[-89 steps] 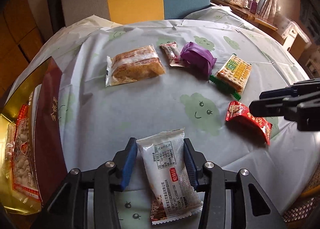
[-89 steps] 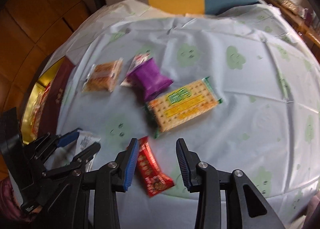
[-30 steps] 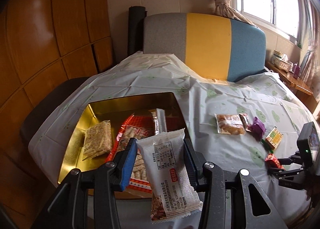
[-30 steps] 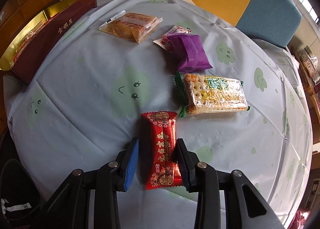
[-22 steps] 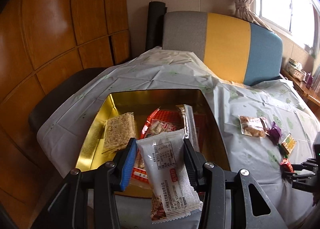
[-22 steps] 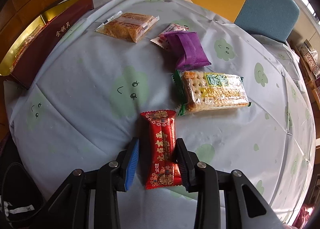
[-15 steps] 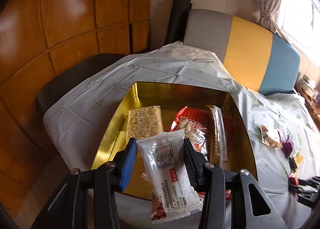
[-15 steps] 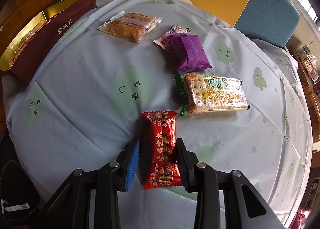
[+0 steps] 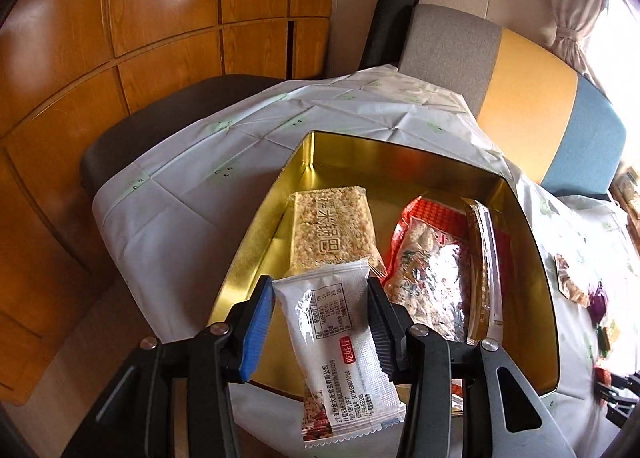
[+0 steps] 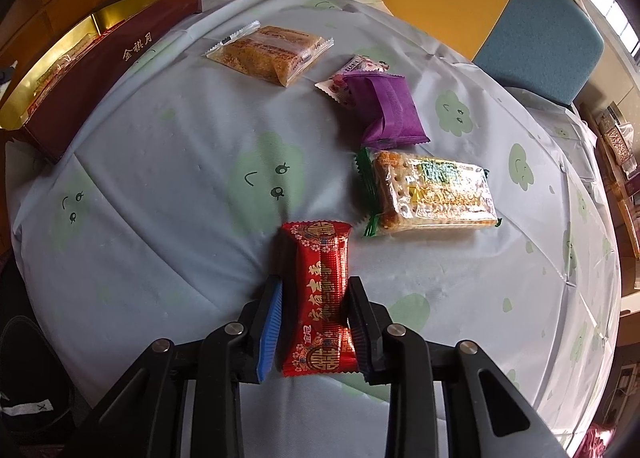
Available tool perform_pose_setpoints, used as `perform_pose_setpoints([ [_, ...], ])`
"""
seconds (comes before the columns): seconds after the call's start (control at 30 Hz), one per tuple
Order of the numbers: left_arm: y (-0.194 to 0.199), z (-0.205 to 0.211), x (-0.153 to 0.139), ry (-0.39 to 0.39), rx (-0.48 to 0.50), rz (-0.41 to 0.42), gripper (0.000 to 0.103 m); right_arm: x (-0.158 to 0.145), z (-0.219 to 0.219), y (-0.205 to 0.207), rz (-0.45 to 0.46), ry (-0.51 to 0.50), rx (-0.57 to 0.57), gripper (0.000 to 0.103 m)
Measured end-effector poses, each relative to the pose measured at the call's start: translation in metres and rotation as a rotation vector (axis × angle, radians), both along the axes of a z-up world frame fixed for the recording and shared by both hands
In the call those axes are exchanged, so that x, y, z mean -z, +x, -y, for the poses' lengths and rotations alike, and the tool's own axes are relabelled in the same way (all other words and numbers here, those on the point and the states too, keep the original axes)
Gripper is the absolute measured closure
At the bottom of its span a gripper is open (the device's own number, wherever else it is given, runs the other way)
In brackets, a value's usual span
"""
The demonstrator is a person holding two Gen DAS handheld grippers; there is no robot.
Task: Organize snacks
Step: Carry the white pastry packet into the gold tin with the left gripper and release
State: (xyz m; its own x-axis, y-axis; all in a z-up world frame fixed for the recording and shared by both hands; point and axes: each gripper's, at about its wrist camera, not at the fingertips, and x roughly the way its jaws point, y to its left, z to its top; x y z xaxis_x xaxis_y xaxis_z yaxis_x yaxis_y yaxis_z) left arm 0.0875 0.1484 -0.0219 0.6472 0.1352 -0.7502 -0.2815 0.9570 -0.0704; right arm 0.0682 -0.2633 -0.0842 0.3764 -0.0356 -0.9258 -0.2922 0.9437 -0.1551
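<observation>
At the bottom of the left wrist view, the left gripper (image 9: 320, 322) holds a white snack packet (image 9: 340, 354) clamped between its fingers (image 9: 256, 328), the packet's lower end hanging below them. Just beyond, filling the centre of the frame, sits an open gold tin box (image 9: 256, 254) holding a rice-crisp bar (image 9: 334, 230) at centre and a red-edged clear bag of snacks (image 9: 434, 270) to its right. The box rests on a pale tablecloth (image 9: 188, 198); a grey, yellow and blue chair back (image 9: 520, 106) stands at upper right.

At the bottom of the right wrist view, the right gripper (image 10: 316, 318) straddles a red snack packet (image 10: 320, 298) lying on the tabletop (image 10: 180, 178); its fingers have just been closing and now stand narrow, the right one against the wrapper, the blue one with a sliver of gap. Right of centre lies a cracker pack (image 10: 434, 190), above it a purple packet (image 10: 388, 110) overlapping a small pink-and-white packet (image 10: 354, 72). A clear-wrapped cake (image 10: 272, 52) lies at upper centre, and the box's maroon side (image 10: 100, 66) shows at upper left.
</observation>
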Motion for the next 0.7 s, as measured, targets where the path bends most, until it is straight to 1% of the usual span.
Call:
perform_pose_setpoints([
  [0.23, 0.003, 0.014, 0.004, 0.036, 0.022, -0.019, 0.055, 0.000, 0.000, 0.000, 0.003, -0.009, -0.009, 0.072],
  [0.33, 0.004, 0.018, 0.005, 0.037, 0.024, -0.019, 0.052, 0.000, 0.000, 0.000, 0.003, -0.008, -0.009, 0.072],
  [0.47, 0.003, 0.021, 0.005, 0.041, 0.026, -0.015, 0.052, 0.000, 0.000, -0.001, 0.004, -0.011, -0.011, 0.072],
  [0.5, 0.003, 0.021, 0.005, 0.038, 0.028, -0.017, 0.051, 0.000, 0.000, -0.001, 0.004, -0.011, -0.011, 0.072],
  [0.57, 0.003, 0.021, 0.005, 0.035, 0.025, -0.024, 0.044, 0.000, 0.000, -0.001, 0.004, -0.011, -0.010, 0.072],
  [0.6, 0.003, 0.021, 0.005, 0.034, 0.025, -0.023, 0.038, 0.000, 0.000, -0.001, 0.004, -0.011, -0.010, 0.072],
  [0.63, 0.003, 0.021, 0.005, 0.033, 0.024, -0.020, 0.036, 0.000, 0.000, 0.000, 0.004, -0.011, -0.010, 0.072],
  [0.7, 0.003, 0.021, 0.004, 0.041, 0.018, -0.018, 0.036, -0.001, 0.000, 0.000, 0.004, -0.011, -0.011, 0.072],
])
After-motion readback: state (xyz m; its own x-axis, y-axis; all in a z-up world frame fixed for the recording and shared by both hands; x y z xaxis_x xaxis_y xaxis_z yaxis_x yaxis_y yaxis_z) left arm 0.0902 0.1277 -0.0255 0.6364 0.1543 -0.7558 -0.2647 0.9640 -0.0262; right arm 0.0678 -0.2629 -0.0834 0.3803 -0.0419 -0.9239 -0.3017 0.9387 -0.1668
